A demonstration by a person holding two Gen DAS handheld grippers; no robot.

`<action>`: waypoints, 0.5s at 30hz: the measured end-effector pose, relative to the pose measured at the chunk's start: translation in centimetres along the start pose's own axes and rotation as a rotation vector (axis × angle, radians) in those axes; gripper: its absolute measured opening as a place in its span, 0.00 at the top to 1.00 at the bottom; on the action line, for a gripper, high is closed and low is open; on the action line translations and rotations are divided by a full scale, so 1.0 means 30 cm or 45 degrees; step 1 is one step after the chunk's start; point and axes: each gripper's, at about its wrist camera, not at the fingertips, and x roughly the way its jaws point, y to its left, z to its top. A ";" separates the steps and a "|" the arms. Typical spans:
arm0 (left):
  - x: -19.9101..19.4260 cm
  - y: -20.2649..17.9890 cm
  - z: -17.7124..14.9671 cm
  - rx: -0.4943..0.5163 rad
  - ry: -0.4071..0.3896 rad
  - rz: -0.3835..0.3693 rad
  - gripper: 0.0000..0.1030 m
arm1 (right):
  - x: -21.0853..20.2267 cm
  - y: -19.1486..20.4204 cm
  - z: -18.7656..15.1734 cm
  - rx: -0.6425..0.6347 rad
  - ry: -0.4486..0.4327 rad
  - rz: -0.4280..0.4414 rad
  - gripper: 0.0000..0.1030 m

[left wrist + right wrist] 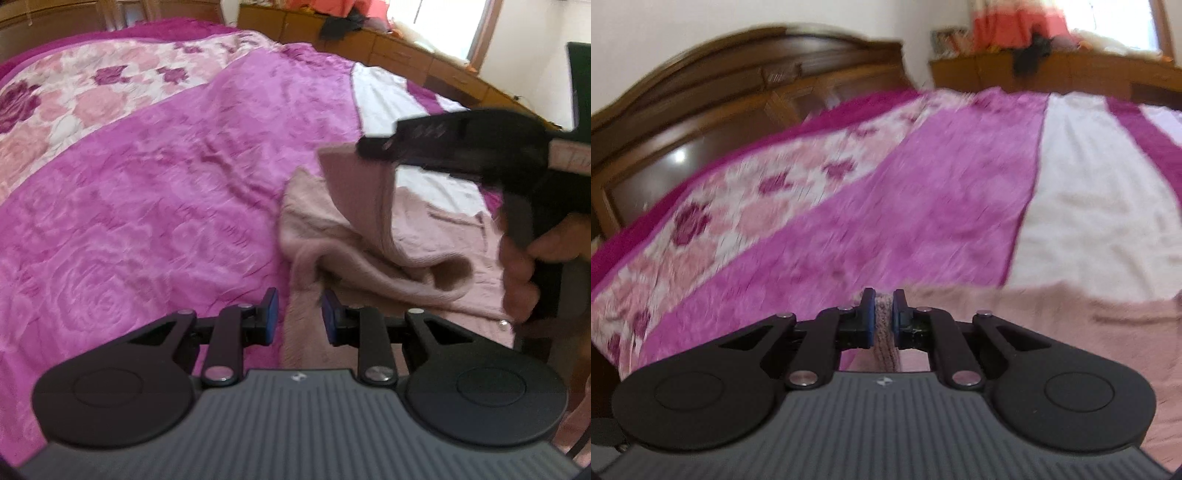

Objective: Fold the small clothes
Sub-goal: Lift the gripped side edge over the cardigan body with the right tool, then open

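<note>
A pale pink knitted garment (pixel 373 236) lies crumpled on the magenta bedspread (pixel 177 192). My left gripper (pixel 297 316) is open just above the garment's near left edge, with nothing between its blue pads. In the left wrist view my right gripper (pixel 373 146) hangs higher at the right, held by a hand (pixel 524 266), lifting a flap of the garment by its ribbed edge. In the right wrist view my right gripper (pixel 883 317) is shut on that ribbed pink edge (pixel 884 343); the rest of the garment (pixel 1052 332) spreads out to the right below it.
The bedspread has a floral pink-and-white panel (pixel 81 96) at the left and a white stripe (pixel 1089 206) at the right. A dark wooden headboard (pixel 701 103) stands behind. A wooden sideboard (pixel 388 48) with dark and orange clothes runs along the far side by a window.
</note>
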 end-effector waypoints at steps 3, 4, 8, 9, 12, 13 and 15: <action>0.029 -0.028 0.007 0.026 0.003 -0.036 0.74 | -0.081 -0.079 0.048 0.043 -0.082 -0.053 0.91; 0.045 -0.036 0.009 0.038 0.015 -0.039 0.74 | -0.109 -0.107 0.061 0.056 -0.106 -0.070 0.91; 0.103 -0.054 0.009 0.090 0.046 0.018 0.74 | -0.234 -0.241 0.074 0.106 -0.187 -0.162 0.91; 0.114 -0.055 0.008 0.099 0.050 0.041 0.74 | -0.262 -0.276 0.070 0.118 -0.202 -0.185 0.91; 0.136 -0.050 0.003 0.096 0.068 0.079 0.74 | -0.354 -0.383 0.036 0.160 -0.232 -0.276 0.91; 0.141 -0.046 0.001 0.086 0.076 0.083 0.74 | -0.380 -0.419 0.019 0.177 -0.238 -0.308 0.91; 0.148 -0.039 -0.003 0.068 0.088 0.090 0.74 | -0.426 -0.491 -0.027 0.209 -0.234 -0.375 0.91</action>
